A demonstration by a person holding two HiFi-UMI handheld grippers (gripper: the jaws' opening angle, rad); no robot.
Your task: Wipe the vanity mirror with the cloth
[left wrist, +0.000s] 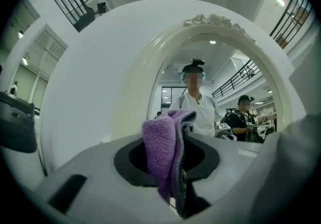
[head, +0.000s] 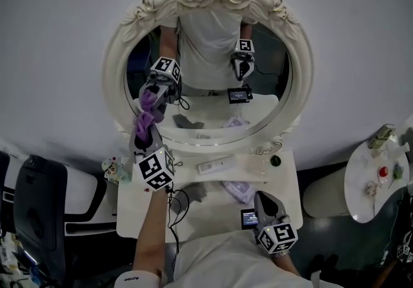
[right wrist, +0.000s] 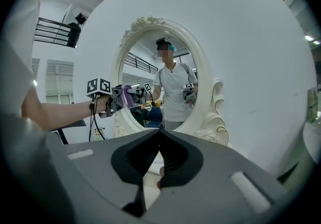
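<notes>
Left gripper (left wrist: 173,178) is clamped on the purple cloth (left wrist: 161,150) from where I sit at the controls; its own view shows the fabric bunched upright between the jaws and folding over at the top. From the head view, that cloth (head: 148,111) meets its own reflection low on the left of the oval vanity mirror (head: 213,115) - so it lies against the glass, just inside the cream frame (head: 302,67) with its carved roses at the top. I read the right gripper (right wrist: 159,165) as closed on nothing, its jaws drawn together in its own view; it hangs low at the near right edge of the white tabletop (head: 139,206), well apart from the glass. On the tabletop below the mirror lie a white remote (head: 216,164), a lilac pad (head: 240,191) and a small screen device (head: 249,218) - the device just beside the right gripper; a round side table (head: 361,180) stands off to the right.
</notes>
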